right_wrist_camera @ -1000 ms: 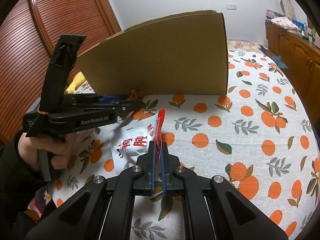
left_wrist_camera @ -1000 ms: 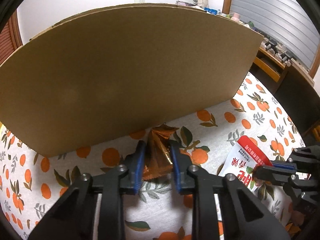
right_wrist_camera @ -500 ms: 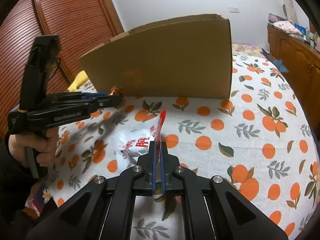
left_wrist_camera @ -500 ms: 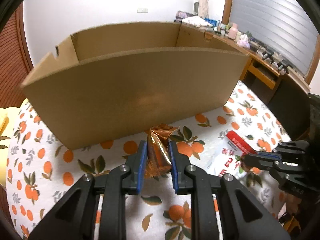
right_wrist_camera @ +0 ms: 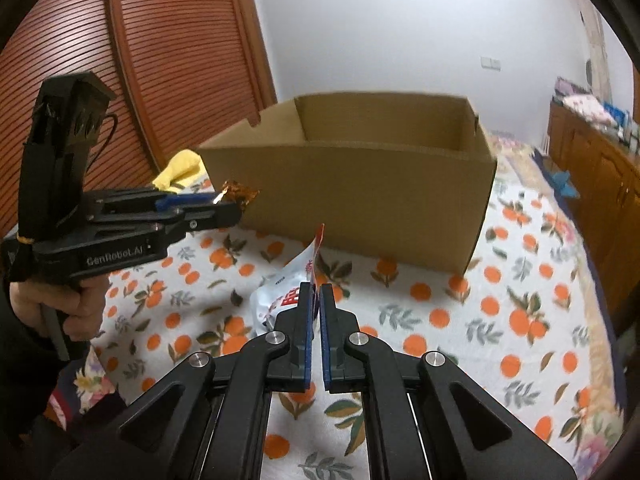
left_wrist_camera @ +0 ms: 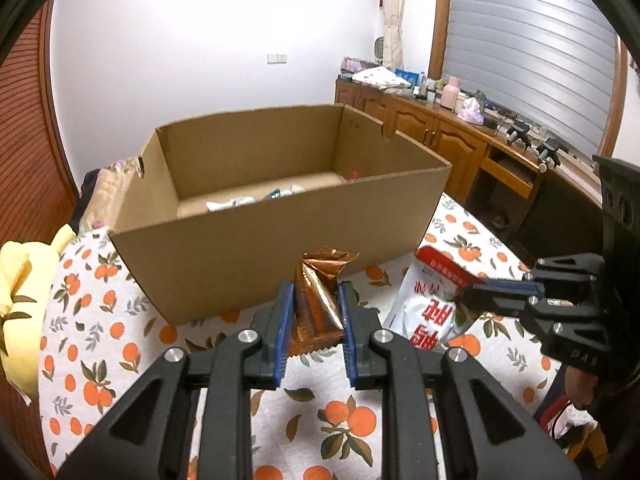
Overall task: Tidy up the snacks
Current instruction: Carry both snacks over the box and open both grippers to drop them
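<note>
Cardboard box (left_wrist_camera: 256,248): plain brown corrugated card, rectangular, flaps gone from the top, standing open toward the far edge of the cloth; a few pale packets (left_wrist_camera: 230,203) lie on its floor.
Cloth (right_wrist_camera: 500,320): white fabric printed with oranges and leaves, soft and slightly rumpled, covering the whole surface under the box.
Room: ribbed red-brown sliding doors (right_wrist_camera: 140,60) on one side, white wall behind, wooden cabinets (left_wrist_camera: 432,136) along the other side carrying small clutter.
Yellow fabric (left_wrist_camera: 16,284): crumpled, at the cloth's left edge.
White pouch (left_wrist_camera: 430,304): glossy plastic, red band and red lettering, near the box's front right corner; it hangs from one pinched edge, lifted off the cloth.
Right gripper (right_wrist_camera: 316,300): black with blue pads, closed down to a sliver on the pouch's thin sealed edge.
Copper wrapper (left_wrist_camera: 318,300): shiny crinkled foil, small bar shape with a twisted fanned end, held above the cloth just before the box's front wall.
Left gripper (left_wrist_camera: 314,304): black with blue pads, jaws part way in, clamping the wrapper's two sides.
</note>
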Demonstrator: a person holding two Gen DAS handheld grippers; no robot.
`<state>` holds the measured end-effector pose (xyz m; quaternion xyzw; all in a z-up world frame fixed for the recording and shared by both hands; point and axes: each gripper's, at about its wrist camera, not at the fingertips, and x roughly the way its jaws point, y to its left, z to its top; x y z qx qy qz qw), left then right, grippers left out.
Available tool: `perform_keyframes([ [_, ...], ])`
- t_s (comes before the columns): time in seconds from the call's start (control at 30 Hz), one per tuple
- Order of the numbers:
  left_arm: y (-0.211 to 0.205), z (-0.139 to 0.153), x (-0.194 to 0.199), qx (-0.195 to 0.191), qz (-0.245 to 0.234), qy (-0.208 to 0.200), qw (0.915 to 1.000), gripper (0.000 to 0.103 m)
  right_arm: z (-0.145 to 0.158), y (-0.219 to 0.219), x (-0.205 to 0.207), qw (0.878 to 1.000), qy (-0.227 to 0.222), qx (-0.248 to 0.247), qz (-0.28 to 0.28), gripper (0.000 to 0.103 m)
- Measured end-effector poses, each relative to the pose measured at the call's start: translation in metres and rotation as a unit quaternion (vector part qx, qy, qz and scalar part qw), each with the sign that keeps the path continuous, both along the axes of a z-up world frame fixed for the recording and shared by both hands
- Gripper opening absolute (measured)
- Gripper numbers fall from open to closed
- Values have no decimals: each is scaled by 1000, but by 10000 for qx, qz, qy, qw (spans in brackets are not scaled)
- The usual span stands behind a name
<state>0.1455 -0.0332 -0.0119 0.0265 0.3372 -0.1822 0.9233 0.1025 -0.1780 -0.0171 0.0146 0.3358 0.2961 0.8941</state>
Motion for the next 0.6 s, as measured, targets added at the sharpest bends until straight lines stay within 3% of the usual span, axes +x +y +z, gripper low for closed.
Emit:
perform_keyframes([
  [0.6, 19, 32, 16, 104, 198, -340, 9992, 20, 64, -3, 14, 9974, -712, -142, -29, 1],
])
